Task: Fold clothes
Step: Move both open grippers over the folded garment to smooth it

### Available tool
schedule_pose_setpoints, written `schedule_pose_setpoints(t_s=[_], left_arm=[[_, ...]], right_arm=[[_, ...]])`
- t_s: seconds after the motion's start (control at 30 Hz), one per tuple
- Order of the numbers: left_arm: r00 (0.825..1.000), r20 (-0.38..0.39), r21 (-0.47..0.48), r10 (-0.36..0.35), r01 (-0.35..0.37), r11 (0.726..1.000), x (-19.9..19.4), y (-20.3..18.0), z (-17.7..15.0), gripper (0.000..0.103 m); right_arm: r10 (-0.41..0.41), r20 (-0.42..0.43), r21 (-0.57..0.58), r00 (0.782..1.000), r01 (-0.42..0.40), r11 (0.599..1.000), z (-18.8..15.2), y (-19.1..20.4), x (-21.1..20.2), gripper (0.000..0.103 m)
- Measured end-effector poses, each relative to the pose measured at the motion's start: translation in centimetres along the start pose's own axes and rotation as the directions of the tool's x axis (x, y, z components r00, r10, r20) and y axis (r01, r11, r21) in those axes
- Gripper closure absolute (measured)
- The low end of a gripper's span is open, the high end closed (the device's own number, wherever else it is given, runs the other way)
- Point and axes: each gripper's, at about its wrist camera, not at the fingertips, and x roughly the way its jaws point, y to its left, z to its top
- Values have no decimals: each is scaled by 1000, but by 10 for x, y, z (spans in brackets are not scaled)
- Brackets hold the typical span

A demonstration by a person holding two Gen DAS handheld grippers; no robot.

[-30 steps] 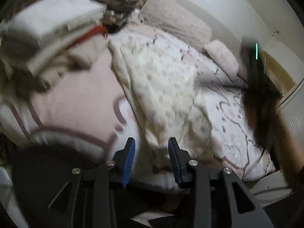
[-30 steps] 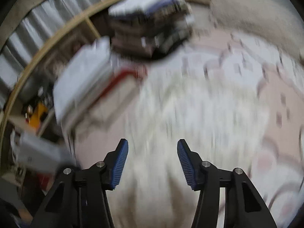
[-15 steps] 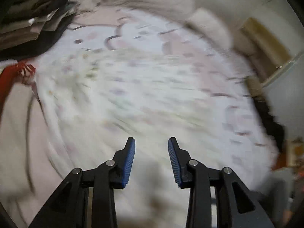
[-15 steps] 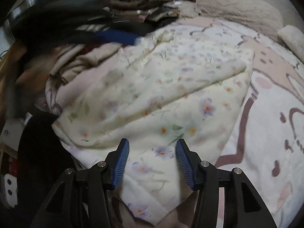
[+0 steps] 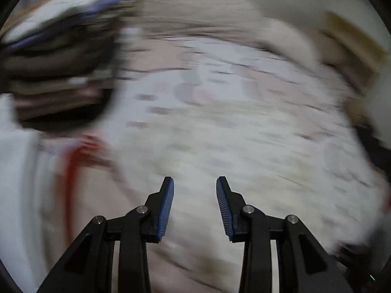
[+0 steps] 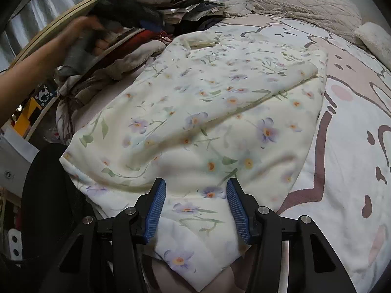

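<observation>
Now my right claw point(image 6: 195, 210) has come down low over the near corner of the floral garment point(image 6: 207, 112), which lies spread on the pink cartoon-print bedspread point(image 6: 347, 146). A second ago that view was a blur of laundry; half a second ago it had already steadied, so I judge this hand is in place for a pinch. Its blue pads stand apart with the cloth's corner beneath and between them, not pressed on it. My left claw point(image 5: 195, 205) has swung across the bed, and its view smears: pale cloth below, the stack of folded clothes point(image 5: 56, 56) up to the left. Its jaws are parted with nothing in them. In the right view my left hand point(image 6: 88, 36) shows blurred near that stack. The fold itself has not begun; the left must still find an edge.
</observation>
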Motion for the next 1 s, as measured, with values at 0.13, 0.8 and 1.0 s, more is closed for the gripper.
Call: schedule_pose_setpoints(t_s=[0.13,0.8,1.0], left_arm=[[973,-104,88,-205,215,973,18,-63,-45,67],[940,9,107,342,-341,934,1,16,-47,64],[985,-53,128,164,-156,979,38,-2,-9,64]], right_arm=[[-3,11,4,1000,3,1000,-2,-1,0,50],[-6,41,1,999,6,1000,-8,-5,-3,50],[-16,44,-11,999,17,1000,-10,-2,-3,50]])
